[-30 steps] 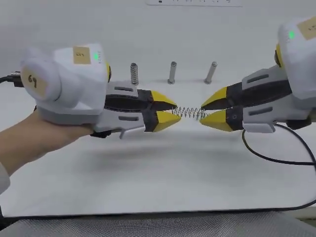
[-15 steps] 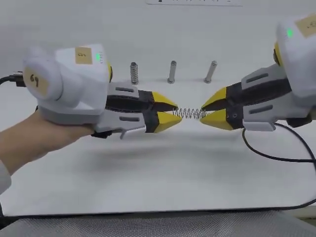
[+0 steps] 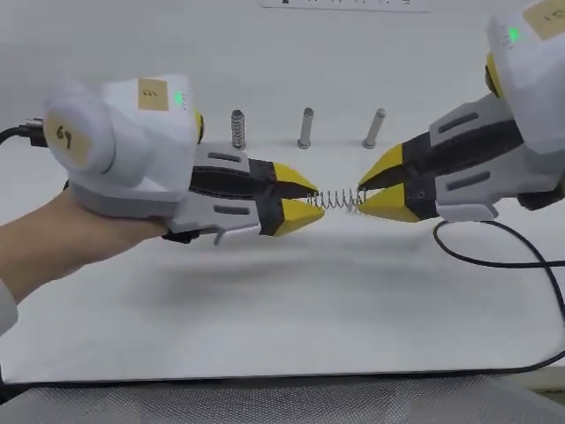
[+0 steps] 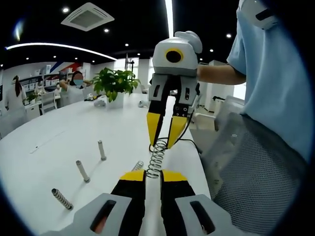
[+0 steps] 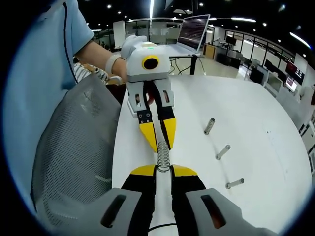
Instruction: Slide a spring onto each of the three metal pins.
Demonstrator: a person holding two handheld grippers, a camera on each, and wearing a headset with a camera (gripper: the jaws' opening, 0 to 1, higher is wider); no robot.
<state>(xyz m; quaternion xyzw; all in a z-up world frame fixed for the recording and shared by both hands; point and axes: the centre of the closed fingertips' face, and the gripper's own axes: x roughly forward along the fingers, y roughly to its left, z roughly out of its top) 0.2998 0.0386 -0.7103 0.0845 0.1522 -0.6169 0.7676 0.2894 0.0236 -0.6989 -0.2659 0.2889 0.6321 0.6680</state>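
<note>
**A:** Where does the work sit?

**B:** The thin silver wire coil spring (image 3: 335, 200) is held level above the white tabletop (image 3: 265, 309), in front of the three upright grey metal pins. The left tongs (image 3: 315, 200) pinch one end of it and the right tongs (image 3: 360, 198) pinch the other.

**A:** Which pin wants it?

**B:** The left-hand pin (image 3: 237, 129) already wears a spring. The middle pin (image 3: 306, 128) and the right-hand pin (image 3: 377, 128) are bare. I'd take the middle one.

**A:** And how to do it cleanly?

**B:** As I judge it, let one pair of tongs go, so the other carries the spring by the side of one end with the bore free. Turn it upright, set the open end square over the pin's tip and lower gently. Loosen only once the coils have swallowed the tip. Squeeze too hard and the coil may buckle or flick away.
</note>
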